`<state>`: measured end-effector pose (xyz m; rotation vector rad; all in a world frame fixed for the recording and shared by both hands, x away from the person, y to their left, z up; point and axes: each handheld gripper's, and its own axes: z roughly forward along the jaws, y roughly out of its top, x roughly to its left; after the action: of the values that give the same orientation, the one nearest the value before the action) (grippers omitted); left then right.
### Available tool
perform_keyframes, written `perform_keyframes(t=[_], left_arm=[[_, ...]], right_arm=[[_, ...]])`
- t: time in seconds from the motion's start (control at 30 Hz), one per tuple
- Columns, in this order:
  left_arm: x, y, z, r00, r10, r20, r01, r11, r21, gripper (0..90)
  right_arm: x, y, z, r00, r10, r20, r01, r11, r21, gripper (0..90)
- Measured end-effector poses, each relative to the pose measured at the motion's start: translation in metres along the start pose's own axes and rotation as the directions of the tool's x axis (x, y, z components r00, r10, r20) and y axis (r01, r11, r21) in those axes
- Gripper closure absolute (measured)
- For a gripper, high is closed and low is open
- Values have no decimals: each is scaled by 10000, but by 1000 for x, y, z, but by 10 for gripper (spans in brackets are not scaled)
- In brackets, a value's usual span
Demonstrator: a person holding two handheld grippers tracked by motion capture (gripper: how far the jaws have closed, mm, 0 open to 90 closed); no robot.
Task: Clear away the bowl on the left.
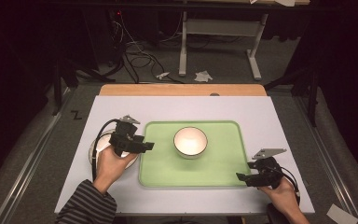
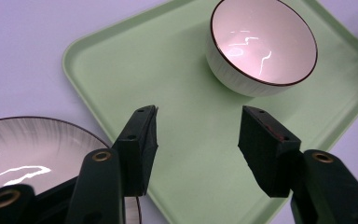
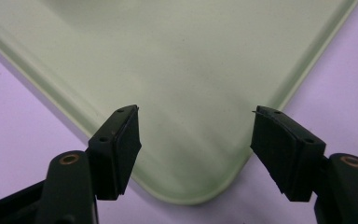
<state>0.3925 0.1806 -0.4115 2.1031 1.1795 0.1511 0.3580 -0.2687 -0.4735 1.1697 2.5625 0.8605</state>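
A pale green tray [image 1: 214, 163] lies mid-table with a white bowl [image 1: 190, 142] standing in it. In the left gripper view the bowl [image 2: 261, 44] shows a dark rim and sits beyond the jaws. My left gripper [image 1: 150, 146] [image 2: 198, 119] hovers over the tray's [image 2: 135, 70] left edge, open, with nothing between its jaws. A white plate [image 1: 99, 143] [image 2: 23, 149] with a dark rim lies just left of the tray, under my left hand. My right gripper [image 1: 239, 177] [image 3: 196, 122] stands open at the tray's [image 3: 182, 70] near right corner, holding nothing.
The tray rests on a white mat [image 1: 121, 109] over a wooden table [image 1: 182, 89]. Beyond the far edge are floor cables [image 1: 135, 56] and a table frame [image 1: 223, 42]. A striped sleeve [image 1: 86, 205] enters at bottom left.
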Motion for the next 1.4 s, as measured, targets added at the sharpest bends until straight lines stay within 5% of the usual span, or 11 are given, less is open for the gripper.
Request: perform_keyframes(t=[0.37,0.67,0.97,1.4], left_arm=[[-9,-16,-5,9997,182,140,-180,9998,-113,469],[-14,-34,3,9968,-135,785,138,9999,-37,464],[-22,-44,15,9985,119,540,-145,9987,488,468],[-30,-49,24,9977,556,390,-579,9965,603,472]], right_arm=[[0,0,0,10000,15,27,-15,10000,27,341],[0,0,0,10000,25,19,-25,10000,22,341],[0,0,0,10000,15,14,-15,10000,12,341],[0,0,0,10000,-95,17,95,10000,6,341]])
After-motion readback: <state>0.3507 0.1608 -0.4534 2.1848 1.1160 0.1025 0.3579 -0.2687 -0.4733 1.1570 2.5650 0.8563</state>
